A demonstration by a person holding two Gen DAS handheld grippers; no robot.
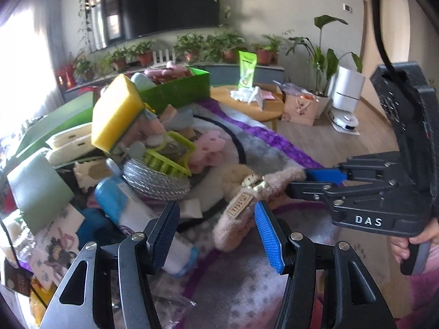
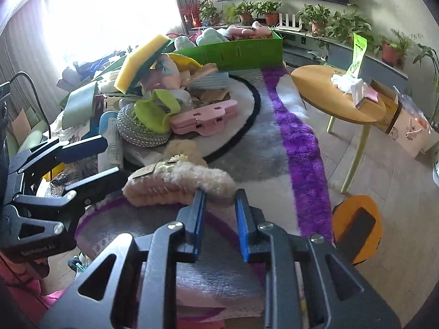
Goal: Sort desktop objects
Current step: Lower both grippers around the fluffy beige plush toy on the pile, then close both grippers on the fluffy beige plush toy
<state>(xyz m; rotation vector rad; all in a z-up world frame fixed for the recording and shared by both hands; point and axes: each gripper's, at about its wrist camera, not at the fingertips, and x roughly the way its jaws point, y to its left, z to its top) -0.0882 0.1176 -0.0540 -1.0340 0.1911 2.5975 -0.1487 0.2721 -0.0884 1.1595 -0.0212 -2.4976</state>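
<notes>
a purple and grey rug point(image 2: 299, 148) covers the floor, with a round table point(image 2: 337, 96) at far right. a green box point(image 2: 241, 52) stands far behind a heap topped by a yellow sponge point(image 1: 115, 112). near the heap's front lies a fluffy pink clip point(image 2: 175, 181). the right gripper point(image 2: 219, 194) is pinching the clip's right end; the left gripper point(image 1: 216, 213) is spread around its left end, not touching.

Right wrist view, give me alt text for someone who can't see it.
The right gripper is shut on one end of a fluffy pink hair claw above a purple-and-grey rug. The left gripper stands open beside a heap of clutter.
</notes>
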